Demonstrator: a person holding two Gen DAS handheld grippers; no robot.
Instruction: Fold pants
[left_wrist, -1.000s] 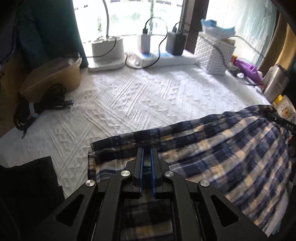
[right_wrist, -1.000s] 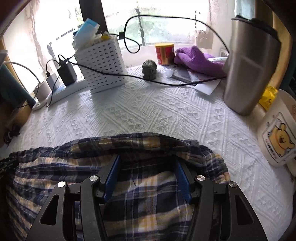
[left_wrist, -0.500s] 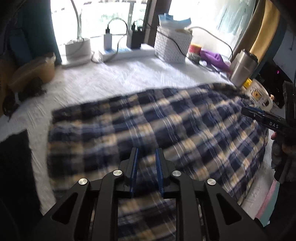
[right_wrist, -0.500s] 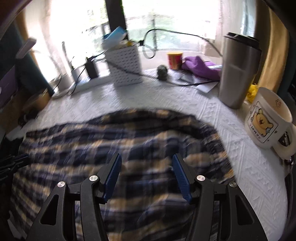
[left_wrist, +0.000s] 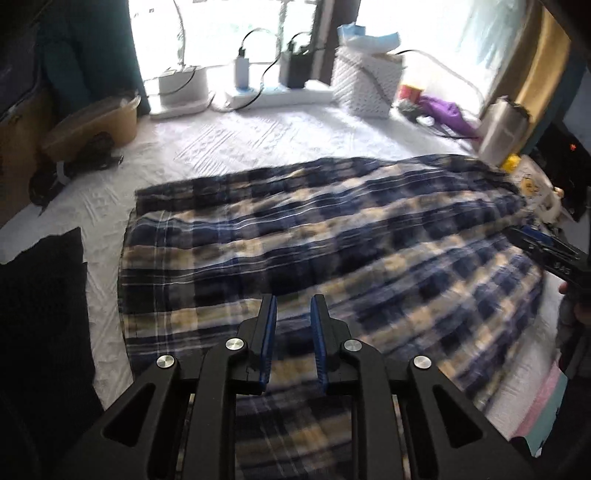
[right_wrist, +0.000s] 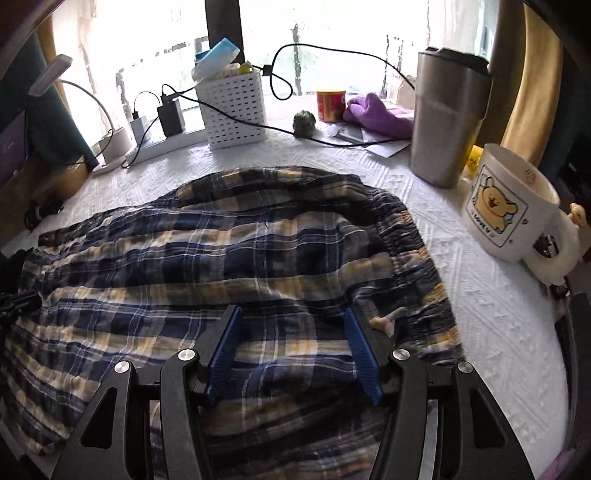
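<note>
Both grippers (left_wrist: 292, 301) (right_wrist: 292, 314) hover open above plaid pants (right_wrist: 221, 258); white cloth (right_wrist: 480, 314) borders them.

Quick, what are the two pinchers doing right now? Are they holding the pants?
Left gripper: jaws just opened a little, holding nothing, above the plaid pants.
Right gripper: open wide, holding nothing, over the pants.

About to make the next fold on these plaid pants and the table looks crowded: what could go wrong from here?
1. The bear mug and steel tumbler stand close beside the waistband end of the pants; swinging cloth could tip them.
2. The black cable trails across the tablecloth beyond the pants and might snag.
3. The cloth is bunched near the waistband, so a fold may set in wrinkles.
</note>
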